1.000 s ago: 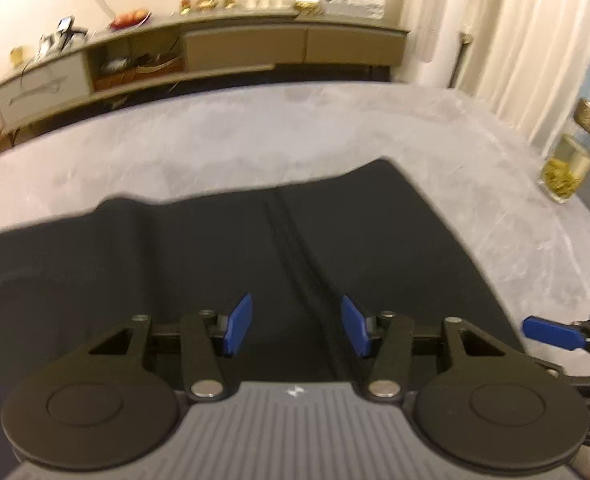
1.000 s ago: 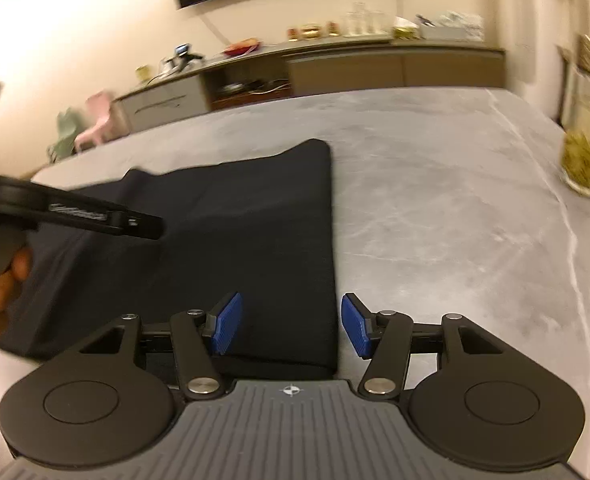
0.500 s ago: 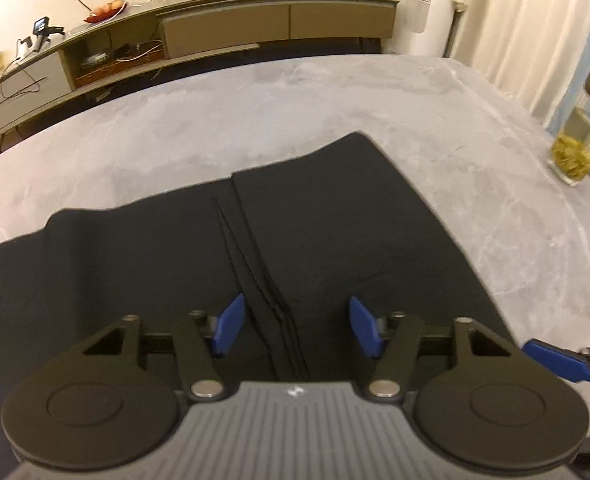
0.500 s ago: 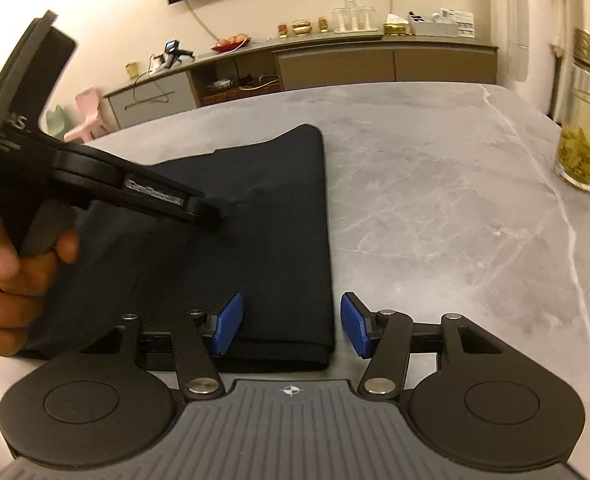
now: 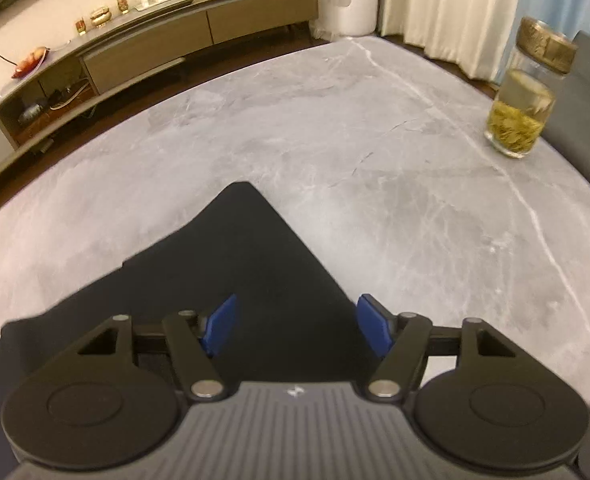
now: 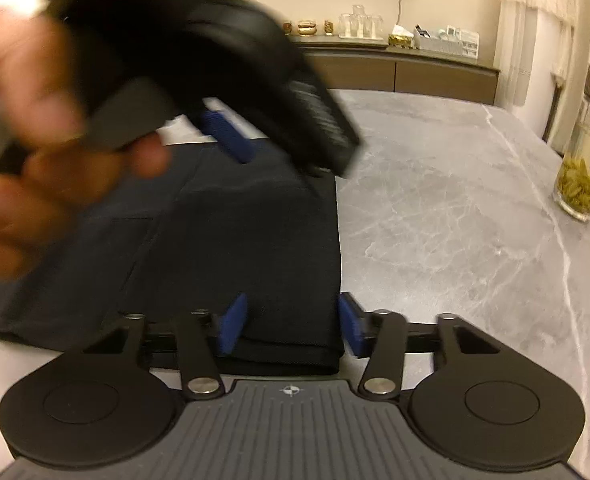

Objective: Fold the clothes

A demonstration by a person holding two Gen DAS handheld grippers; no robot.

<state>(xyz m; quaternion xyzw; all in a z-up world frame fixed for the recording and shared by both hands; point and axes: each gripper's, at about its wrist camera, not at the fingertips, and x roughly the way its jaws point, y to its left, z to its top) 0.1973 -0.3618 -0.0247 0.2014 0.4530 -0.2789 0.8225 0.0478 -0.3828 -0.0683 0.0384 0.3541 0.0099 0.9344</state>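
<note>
Right hand-held gripper [image 6: 293, 326] closing around garment [image 6: 231, 240] corner

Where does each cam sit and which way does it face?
Left wrist: on the left gripper, tilted down over the black garment's corner, toward the jar; only its own fingers show.
Right wrist: on the right gripper, jaws straddling the garment's near edge; the left hand crosses close, blurred.
Shared: garment, marble table, jar, sideboard.
</note>
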